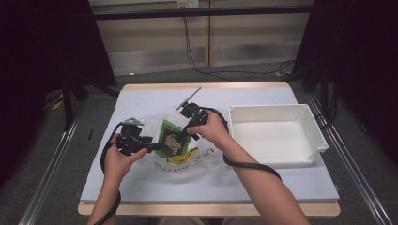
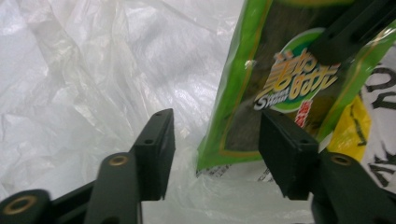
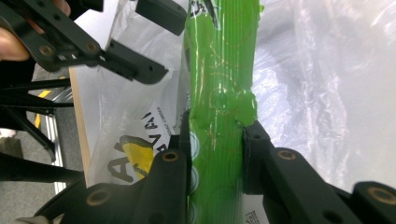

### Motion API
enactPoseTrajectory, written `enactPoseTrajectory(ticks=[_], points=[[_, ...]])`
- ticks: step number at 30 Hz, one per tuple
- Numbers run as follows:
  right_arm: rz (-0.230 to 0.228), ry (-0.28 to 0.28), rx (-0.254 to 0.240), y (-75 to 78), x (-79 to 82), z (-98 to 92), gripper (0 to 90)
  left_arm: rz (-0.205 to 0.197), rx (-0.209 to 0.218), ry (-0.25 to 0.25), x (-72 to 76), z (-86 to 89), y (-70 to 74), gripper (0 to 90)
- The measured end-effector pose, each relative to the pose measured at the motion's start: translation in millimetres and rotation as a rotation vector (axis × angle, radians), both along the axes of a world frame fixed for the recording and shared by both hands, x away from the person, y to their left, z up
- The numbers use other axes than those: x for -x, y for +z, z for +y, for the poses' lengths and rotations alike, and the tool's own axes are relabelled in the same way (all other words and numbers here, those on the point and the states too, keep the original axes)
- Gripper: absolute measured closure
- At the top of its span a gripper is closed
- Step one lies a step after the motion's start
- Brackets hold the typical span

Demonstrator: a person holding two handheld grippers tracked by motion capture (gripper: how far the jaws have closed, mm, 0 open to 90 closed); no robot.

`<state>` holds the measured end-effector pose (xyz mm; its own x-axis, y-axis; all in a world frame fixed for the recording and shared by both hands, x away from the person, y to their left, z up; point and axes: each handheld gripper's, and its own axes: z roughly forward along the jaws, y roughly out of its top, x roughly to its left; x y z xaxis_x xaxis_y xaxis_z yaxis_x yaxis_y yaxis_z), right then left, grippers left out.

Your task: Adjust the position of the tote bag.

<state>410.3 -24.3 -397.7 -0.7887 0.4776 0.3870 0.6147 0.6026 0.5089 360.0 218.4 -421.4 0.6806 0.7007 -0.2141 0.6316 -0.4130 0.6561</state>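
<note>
A green snack packet point(image 1: 170, 139) stands up out of a crumpled clear plastic bag point(image 1: 155, 119) on the light table point(image 1: 141, 98). My right gripper point(image 1: 180, 136) comes in from the right and is shut on the packet point(image 3: 219, 93), its pads pressing both faces point(image 3: 217, 135). My left gripper point(image 1: 152, 144) is at the packet's left side. Its jaws stand open point(image 2: 215, 135), with the packet's lower corner point(image 2: 261, 93) just beyond the right jaw and bag film point(image 2: 70, 84) behind. The left gripper point(image 3: 168, 42) also appears at the top left of the right gripper view.
A white rectangular bin point(image 1: 277, 112) sits on the table's right half, close to the right forearm. The bag carries yellow and black print point(image 1: 183, 157) near the front. Cables trail from both grippers. Dark stands and floor surround the table.
</note>
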Motion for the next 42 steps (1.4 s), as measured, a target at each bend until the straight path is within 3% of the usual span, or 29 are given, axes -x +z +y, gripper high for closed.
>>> enactPoseTrajectory(ticks=[1,6,13,17,22,27,38,42], points=[[-0.006,0.0,0.003,2.1,0.1,-0.3,75.6,0.011,-0.002,-0.003,-0.6,0.3,0.0,43.3],[-0.033,-0.015,0.011,9.1,0.3,0.3,75.6,-0.007,-0.021,0.003,0.5,-1.5,1.4,37.9],[-0.065,-0.028,0.003,14.0,-2.2,-1.3,75.5,0.03,-0.045,0.001,1.9,0.5,-8.2,37.8],[-0.061,-0.05,-0.004,19.4,-1.7,-2.2,75.6,0.04,-0.068,-0.006,1.9,0.1,-11.6,39.5],[-0.092,-0.068,-0.014,28.9,-1.3,-2.9,75.6,0.033,-0.071,-0.004,2.4,-2.7,-11.1,32.8],[-0.154,-0.085,-0.009,35.5,-2.1,-1.5,75.6,0.032,-0.061,0.0,2.0,-2.7,-8.8,26.7],[-0.167,-0.095,0.014,42.5,-7.0,2.1,75.6,0.04,-0.061,0.0,1.8,-1.9,-9.3,20.6],[-0.174,-0.076,0.027,45.6,-9.9,2.8,75.6,0.045,-0.054,-0.003,3.1,2.2,-7.7,19.7]])
